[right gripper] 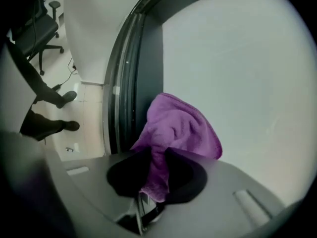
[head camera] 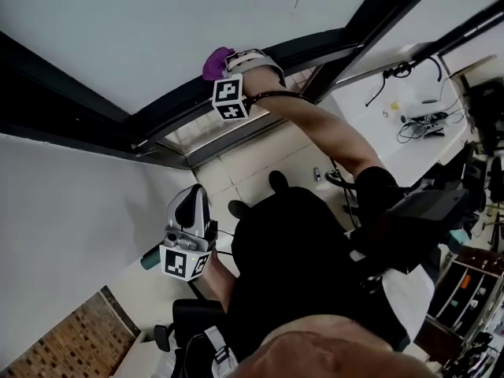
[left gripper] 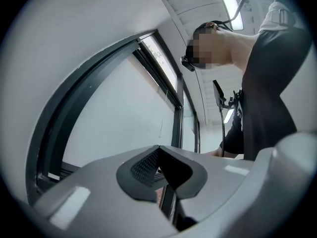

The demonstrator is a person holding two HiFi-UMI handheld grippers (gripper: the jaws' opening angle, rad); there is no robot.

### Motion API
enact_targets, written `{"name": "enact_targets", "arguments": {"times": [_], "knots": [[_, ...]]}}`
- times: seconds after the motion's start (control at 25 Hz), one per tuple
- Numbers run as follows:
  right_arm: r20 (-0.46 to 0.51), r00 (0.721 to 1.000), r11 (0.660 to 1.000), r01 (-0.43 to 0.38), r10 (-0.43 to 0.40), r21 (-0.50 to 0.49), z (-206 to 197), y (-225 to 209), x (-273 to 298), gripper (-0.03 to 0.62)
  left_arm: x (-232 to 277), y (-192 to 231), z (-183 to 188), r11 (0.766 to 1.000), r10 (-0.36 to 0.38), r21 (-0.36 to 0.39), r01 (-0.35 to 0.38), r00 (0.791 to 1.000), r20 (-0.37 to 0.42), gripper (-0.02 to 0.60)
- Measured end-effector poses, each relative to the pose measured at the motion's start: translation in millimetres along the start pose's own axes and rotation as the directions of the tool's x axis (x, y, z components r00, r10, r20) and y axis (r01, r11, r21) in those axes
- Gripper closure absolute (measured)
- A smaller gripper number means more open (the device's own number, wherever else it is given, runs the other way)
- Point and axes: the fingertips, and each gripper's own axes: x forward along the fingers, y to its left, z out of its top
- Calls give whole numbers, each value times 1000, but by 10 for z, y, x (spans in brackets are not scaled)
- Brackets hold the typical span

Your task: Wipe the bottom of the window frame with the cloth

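Observation:
A purple cloth (right gripper: 179, 127) is bunched between the jaws of my right gripper (right gripper: 157, 155), which is shut on it. In the head view the right gripper (head camera: 227, 68) is stretched out at arm's length, and the cloth (head camera: 216, 61) presses against the dark window frame (head camera: 157, 120). In the right gripper view the cloth lies beside the frame's dark rail (right gripper: 132, 83), with pale glass to its right. My left gripper (head camera: 193, 199) hangs low near the person's body, away from the frame. Its jaws are shut with nothing between them (left gripper: 159, 151).
A white desk (head camera: 394, 144) with cables and small items stands at the right. The person's shoes (head camera: 277, 181) rest on the tiled floor below the frame. An office chair (right gripper: 43, 24) stands further back. A brick-patterned surface (head camera: 67, 341) sits at the lower left.

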Motion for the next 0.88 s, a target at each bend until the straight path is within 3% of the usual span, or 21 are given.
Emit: {"name": "enact_targets", "arguments": {"times": [0.16, 0.24, 0.36, 0.44, 0.52, 0.56, 0.64, 0.72, 0.88], "knots": [[-65, 990, 991, 126, -128, -38, -144, -244, -170, 526, 13, -49, 34, 1000, -4, 5, 4, 1000, 7, 580], [-83, 986, 990, 138, -141, -41, -288, -272, -38, 525, 6, -47, 26, 1000, 4, 1, -4, 1000, 9, 580], [-99, 991, 994, 86, -93, -69, -428, -126, 27, 532, -8, -48, 0, 1000, 11, -3, -11, 1000, 3, 580], [-77, 996, 994, -59, 52, -92, -463, 87, -111, 531, -10, -61, -3, 1000, 16, -1, -16, 1000, -2, 580], [11, 975, 973, -220, 221, -63, -478, 247, -371, 530, -12, -87, -1, 1000, 22, -1, -22, 1000, -3, 580], [73, 968, 970, -241, 241, -18, -490, 181, -493, 528, -12, -90, -2, 1000, 24, -2, -24, 1000, -2, 580], [181, 971, 980, -177, 158, 92, -526, -195, -606, 526, 11, -70, -15, 1000, 20, -2, -20, 1000, 2, 580], [235, 968, 985, -122, 90, 125, -521, -476, -509, 525, 61, -75, -31, 1000, 5, -4, -5, 1000, 10, 580], [253, 955, 986, -165, 151, 35, -451, -236, -184, 525, 121, -196, -52, 1000, -25, -8, 25, 1000, 17, 580]]}}
